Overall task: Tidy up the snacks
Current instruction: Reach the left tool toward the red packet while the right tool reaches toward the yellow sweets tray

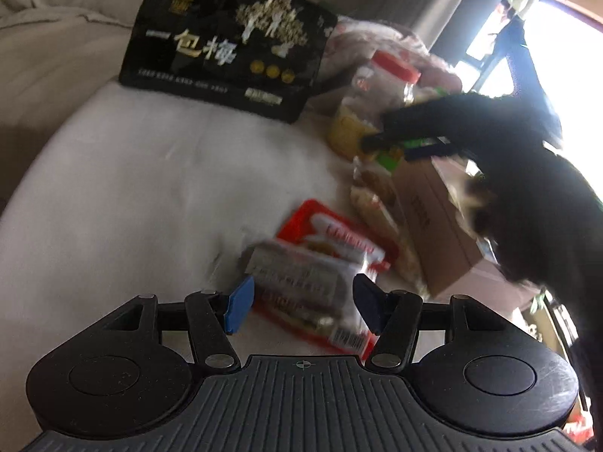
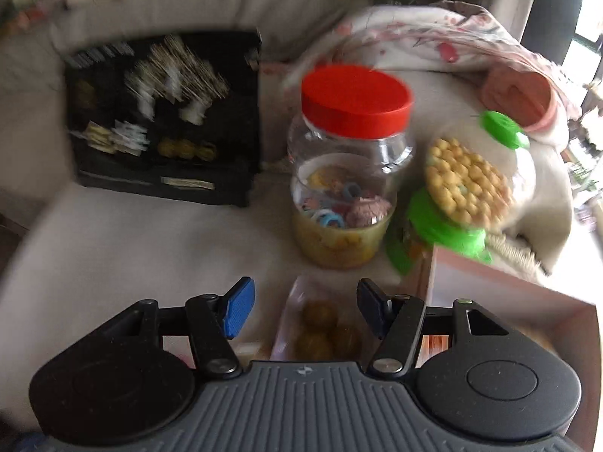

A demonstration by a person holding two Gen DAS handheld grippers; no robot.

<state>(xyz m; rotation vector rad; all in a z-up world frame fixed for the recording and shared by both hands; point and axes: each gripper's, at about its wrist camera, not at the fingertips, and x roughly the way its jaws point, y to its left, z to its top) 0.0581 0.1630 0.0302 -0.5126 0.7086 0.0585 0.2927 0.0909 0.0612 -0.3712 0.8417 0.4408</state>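
Observation:
In the left wrist view my left gripper is open just above a white cushion. A red snack packet with a silvery wrapped pack on top of it lies between the blue pads, which do not press on it. My right gripper is open over a clear packet of round brown snacks. The left wrist view shows the right gripper as a dark shape beside the red-lidded clear jar. That jar stands upright ahead of it. A green-lidded tub of yellow biscuits lies tipped beside the jar.
A black gift box with gold lettering leans against the sofa back. An open cardboard box sits at the right. A floral blanket is bunched behind the jars. More clear packets lie along the cardboard box.

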